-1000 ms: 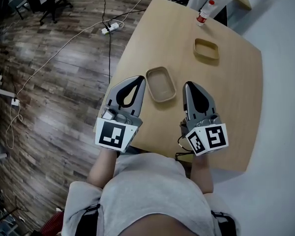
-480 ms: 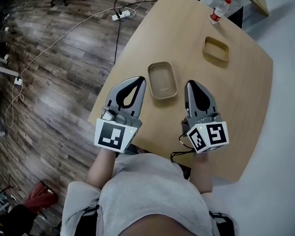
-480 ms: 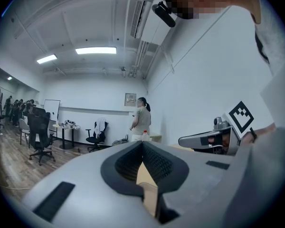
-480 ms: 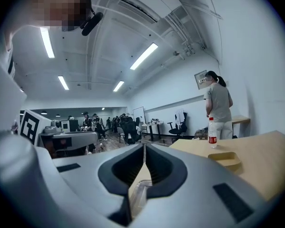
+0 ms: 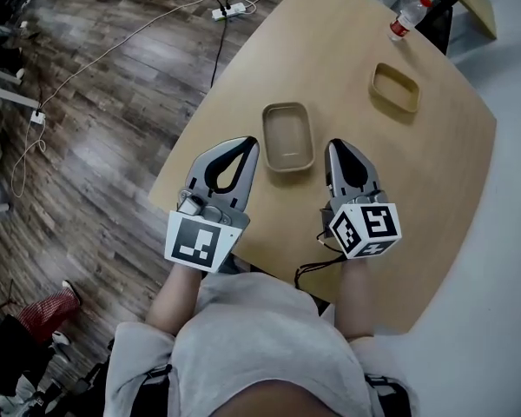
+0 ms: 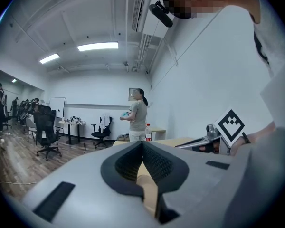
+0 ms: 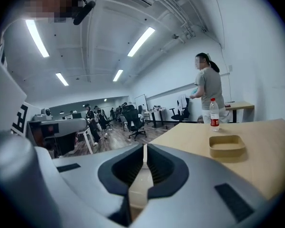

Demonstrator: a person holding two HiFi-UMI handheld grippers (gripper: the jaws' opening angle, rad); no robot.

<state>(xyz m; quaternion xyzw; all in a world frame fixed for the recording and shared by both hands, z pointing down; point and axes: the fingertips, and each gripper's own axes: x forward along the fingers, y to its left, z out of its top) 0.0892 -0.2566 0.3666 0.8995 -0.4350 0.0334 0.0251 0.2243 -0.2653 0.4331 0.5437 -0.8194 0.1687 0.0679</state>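
The round-cornered wooden table (image 5: 434, 172) carries an empty, oblong tan tray (image 5: 288, 135) in its near half. The tray's long axis runs away from the person, leaning a little to the left at the far end, with the open side up.

Bare tabletop lies all round this tray. The table's left edge and the plank floor (image 5: 87, 146) are close on the left, and the wider stretch of table is on the right.

The left gripper (image 5: 250, 142) and right gripper (image 5: 333, 144) flank the tray's near end, just beside it, and neither touches it. In the gripper views, the left gripper (image 6: 142, 144) and right gripper (image 7: 145, 148) both have their jaws pressed together with nothing between them.

A smaller tray (image 5: 394, 87) sits well apart near the far right. Its long axis is skewed toward the right edge. Beyond it, a clear bottle (image 5: 405, 17) with a red label stands at the far edge.
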